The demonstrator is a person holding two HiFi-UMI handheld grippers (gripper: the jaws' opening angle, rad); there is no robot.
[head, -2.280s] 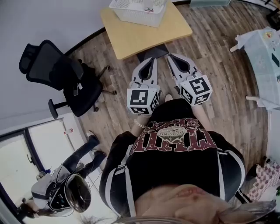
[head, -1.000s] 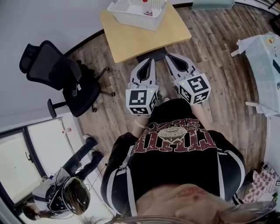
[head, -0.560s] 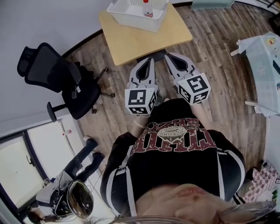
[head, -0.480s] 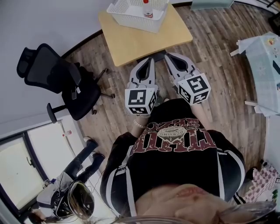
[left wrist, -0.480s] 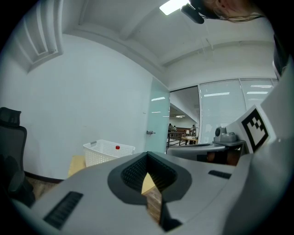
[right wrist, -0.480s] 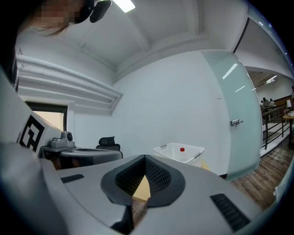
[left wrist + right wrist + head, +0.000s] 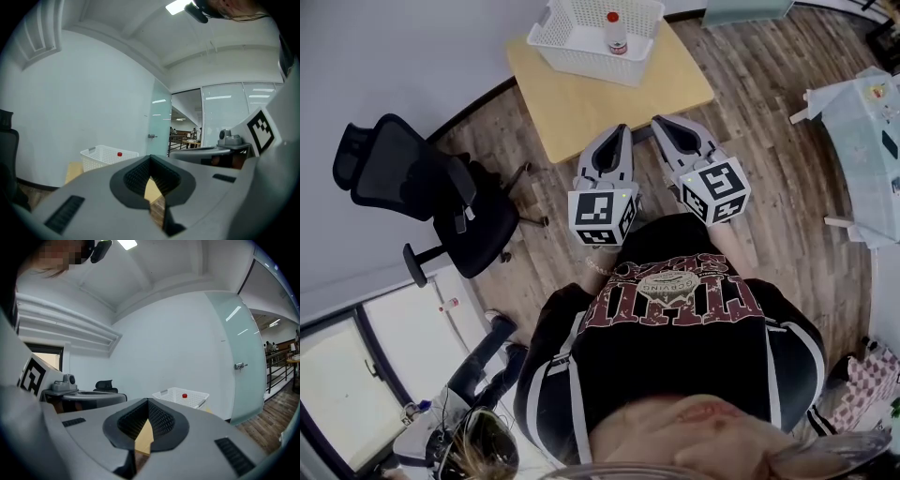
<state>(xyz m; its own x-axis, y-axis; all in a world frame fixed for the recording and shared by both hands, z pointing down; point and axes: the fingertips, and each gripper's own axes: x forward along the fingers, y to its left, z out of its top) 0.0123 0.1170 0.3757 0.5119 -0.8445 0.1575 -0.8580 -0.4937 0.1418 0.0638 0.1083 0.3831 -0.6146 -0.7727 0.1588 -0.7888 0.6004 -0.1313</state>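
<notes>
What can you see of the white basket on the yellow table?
The white basket is a rectangular, open-topped bin, plastic by its look, with latticed walls and a solid rim. It stands upright at the far end of the light wooden table, close to the wall. One small bottle with a red cap stands upright inside it. Nothing else touches it.

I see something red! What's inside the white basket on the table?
A small red-capped bottle stands inside the white basket. Its far end runs off the picture, unseen.
</notes>
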